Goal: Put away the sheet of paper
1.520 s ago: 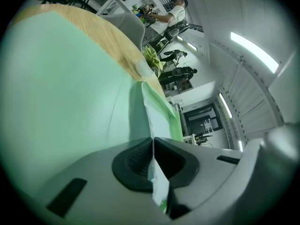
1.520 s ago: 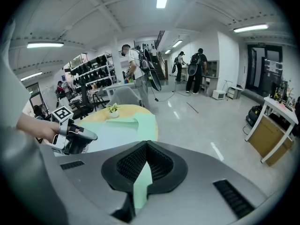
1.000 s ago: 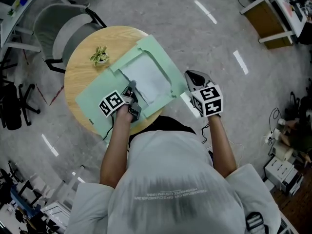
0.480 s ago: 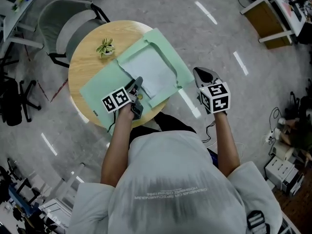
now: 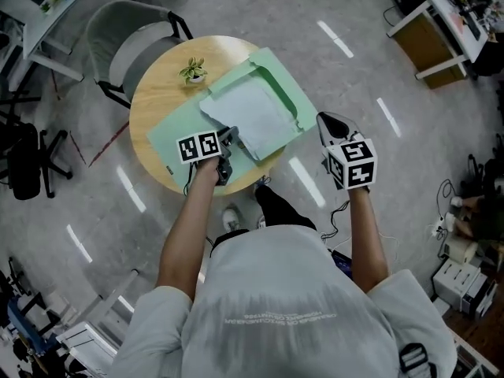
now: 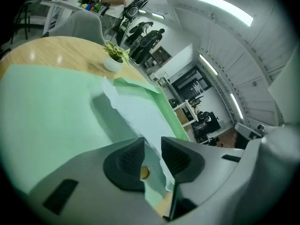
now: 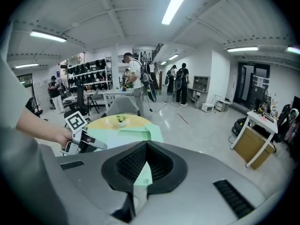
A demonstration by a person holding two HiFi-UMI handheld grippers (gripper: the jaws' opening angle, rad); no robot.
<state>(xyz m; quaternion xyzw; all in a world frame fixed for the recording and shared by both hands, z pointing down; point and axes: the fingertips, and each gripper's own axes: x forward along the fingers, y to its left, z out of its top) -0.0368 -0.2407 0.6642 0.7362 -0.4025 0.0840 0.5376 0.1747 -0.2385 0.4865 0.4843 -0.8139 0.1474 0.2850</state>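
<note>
Round table (image 5: 153, 105), green folder (image 5: 169, 136), paper (image 5: 256, 116)

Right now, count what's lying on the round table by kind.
Folder: 1
Paper: 1
Plant: 1
Total: 3

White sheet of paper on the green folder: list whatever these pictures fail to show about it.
Near corner of the white sheet of paper: hidden under the left gripper, head view.
Near edge: cut off by that gripper's own body, left gripper view.
Any print: too small, every view.
</note>
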